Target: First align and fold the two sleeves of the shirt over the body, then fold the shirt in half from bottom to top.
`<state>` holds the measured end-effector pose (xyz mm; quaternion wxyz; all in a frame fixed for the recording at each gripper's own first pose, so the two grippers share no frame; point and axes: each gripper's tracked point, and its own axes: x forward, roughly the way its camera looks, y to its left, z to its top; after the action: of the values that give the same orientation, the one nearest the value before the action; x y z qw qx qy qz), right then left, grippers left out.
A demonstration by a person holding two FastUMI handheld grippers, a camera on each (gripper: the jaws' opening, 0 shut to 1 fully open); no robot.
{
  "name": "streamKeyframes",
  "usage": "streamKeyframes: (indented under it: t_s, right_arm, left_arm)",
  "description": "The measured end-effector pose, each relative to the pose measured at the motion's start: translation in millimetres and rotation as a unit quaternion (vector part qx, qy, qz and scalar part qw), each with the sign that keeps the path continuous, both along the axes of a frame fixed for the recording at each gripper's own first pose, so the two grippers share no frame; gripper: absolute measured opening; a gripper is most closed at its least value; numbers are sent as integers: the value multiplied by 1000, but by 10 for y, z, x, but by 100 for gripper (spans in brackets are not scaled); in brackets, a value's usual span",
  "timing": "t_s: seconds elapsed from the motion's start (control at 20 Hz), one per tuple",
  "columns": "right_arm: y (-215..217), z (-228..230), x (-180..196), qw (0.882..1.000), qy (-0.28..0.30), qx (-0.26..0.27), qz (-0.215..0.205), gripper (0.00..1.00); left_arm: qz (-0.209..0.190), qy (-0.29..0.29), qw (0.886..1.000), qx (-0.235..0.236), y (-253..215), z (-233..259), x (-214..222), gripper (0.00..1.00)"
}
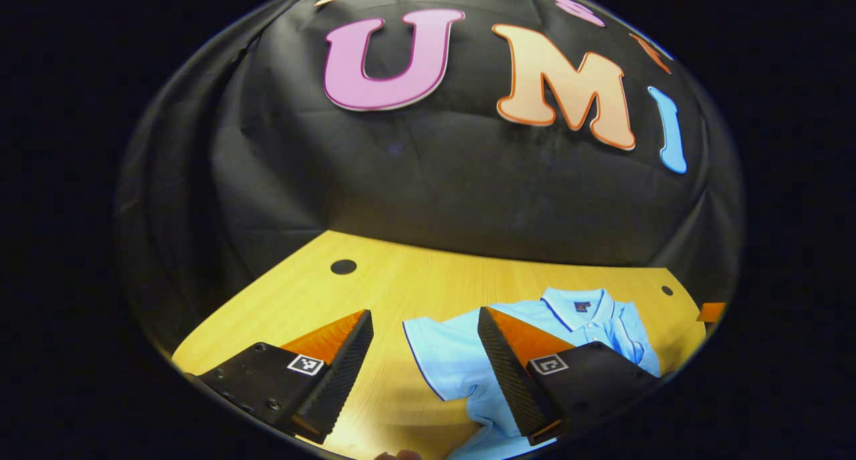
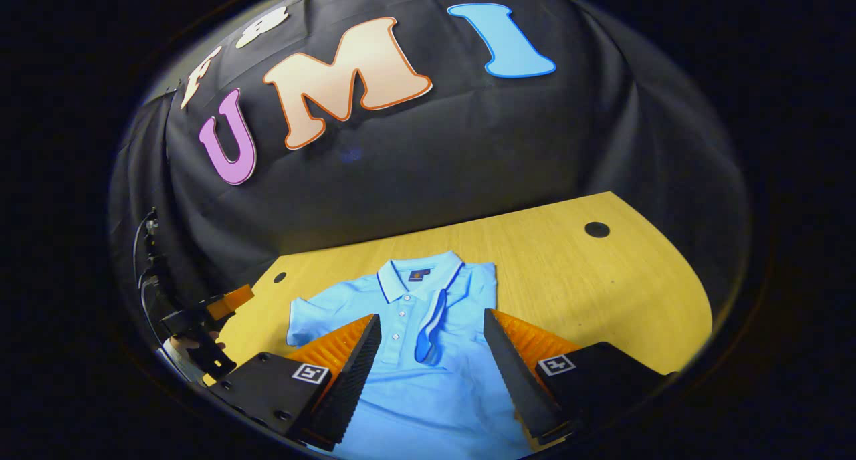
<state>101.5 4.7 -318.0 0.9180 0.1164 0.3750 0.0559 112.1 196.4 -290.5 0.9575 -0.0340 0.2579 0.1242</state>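
Left gripper (image 1: pixel 424 366): jaws wide, empty, over the shirt's unfolded sleeve (image 1: pixel 435 353) on the yellow wooden table (image 1: pixel 401 279). Right gripper (image 2: pixel 431 366): wide, empty, above the light-blue polo shirt (image 2: pixel 414 353), its other sleeve (image 2: pixel 431 326) folded across. Risk: pinching both layers drags the body askew.

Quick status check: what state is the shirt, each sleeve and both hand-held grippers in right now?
Shirt: flat on the table, face up, not halved.
One sleeve: folded over the body.
Other sleeve: spread out.
Left hand-held gripper: open, empty.
Right hand-held gripper: open, empty.
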Motion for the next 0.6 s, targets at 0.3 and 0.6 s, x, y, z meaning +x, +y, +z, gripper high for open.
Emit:
streamKeyframes:
  t_s: [0.3,0.6]
  right_arm:
    - [-361,-113,-307,999,29,-14,-37,97]
    - [-426,-132,-453,998,38,-26,-32,97]
  left_arm:
    - [9,59,998,1,6,-681,175,95]
    - [17,109,994,-7,-10,-1120,148,95]
